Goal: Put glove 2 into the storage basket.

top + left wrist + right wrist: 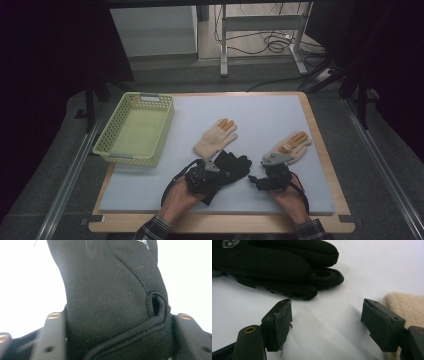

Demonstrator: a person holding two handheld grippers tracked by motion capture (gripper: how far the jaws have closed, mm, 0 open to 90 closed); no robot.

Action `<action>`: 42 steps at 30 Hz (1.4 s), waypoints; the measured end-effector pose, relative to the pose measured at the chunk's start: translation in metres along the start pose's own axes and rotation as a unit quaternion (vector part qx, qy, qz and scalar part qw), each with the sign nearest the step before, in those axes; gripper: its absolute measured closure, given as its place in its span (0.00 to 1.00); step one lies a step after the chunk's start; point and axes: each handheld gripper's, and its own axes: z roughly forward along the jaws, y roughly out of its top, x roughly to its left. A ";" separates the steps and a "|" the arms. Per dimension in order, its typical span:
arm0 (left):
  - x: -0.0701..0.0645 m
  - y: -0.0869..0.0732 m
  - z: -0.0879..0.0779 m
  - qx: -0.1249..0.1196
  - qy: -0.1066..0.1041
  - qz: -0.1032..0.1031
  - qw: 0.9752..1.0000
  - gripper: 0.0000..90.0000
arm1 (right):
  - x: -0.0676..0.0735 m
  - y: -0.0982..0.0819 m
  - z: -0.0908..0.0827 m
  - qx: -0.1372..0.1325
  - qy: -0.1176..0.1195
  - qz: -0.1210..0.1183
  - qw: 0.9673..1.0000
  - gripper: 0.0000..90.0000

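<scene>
High view shows the left gripper (214,165) set on the cuff end of a black glove (232,164), which lies on the white mat (280,115) with its fingers pointing away toward the right gripper (272,161). In the left gripper view the black fabric (107,300) sits between the two jaws, touching both, with a ribbed cuff seam and a small hanging loop (156,305) close to the right-hand jaw; I read this as a clench on the cuff, though the bite looks shallow. The right gripper view shows its jaws standing apart with bare mat between them, grasping nothing, the black glove's fingertips (312,267) ahead and to their left and a cream glove (407,305) just beside the right-hand jaw. What could go wrong, in my judgement: the pads may have caught only the top layer of the cuff, so a lift could let the soft cloth slide out or leave the glove dangling lopsided. The loop could also snag on a jaw edge at release. A sweep of the idle right gripper might nudge the cream glove. The black glove looks thick, matte and limp, with a small pale logo near its back; a second cream glove (216,136) with orange fingertips lies just beyond the left gripper, and a yellow basket (137,131) stands farther off to its left.
</scene>
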 end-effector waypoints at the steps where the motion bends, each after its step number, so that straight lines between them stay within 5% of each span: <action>1: -0.001 0.000 -0.001 -0.001 0.005 0.004 1.000 0.56 | 0.000 0.000 0.000 0.000 0.000 0.000 1.000 0.27; 6: 0.003 0.002 -0.007 -0.011 0.001 -0.005 1.000 0.69 | 0.000 0.000 0.000 0.000 -0.001 0.001 1.000 0.27; 25: 0.063 0.029 -0.066 -0.045 0.051 -0.059 0.996 0.67 | 0.000 0.000 0.000 0.000 -0.002 0.002 1.000 0.26; 35: 0.105 0.029 -0.096 -0.048 0.094 -0.093 0.990 0.66 | 0.000 0.000 0.000 0.000 -0.002 0.001 1.000 0.26; 42: 0.141 0.019 -0.118 -0.048 0.126 -0.121 0.983 0.66 | 0.000 0.000 0.000 -0.001 -0.002 0.001 1.000 0.26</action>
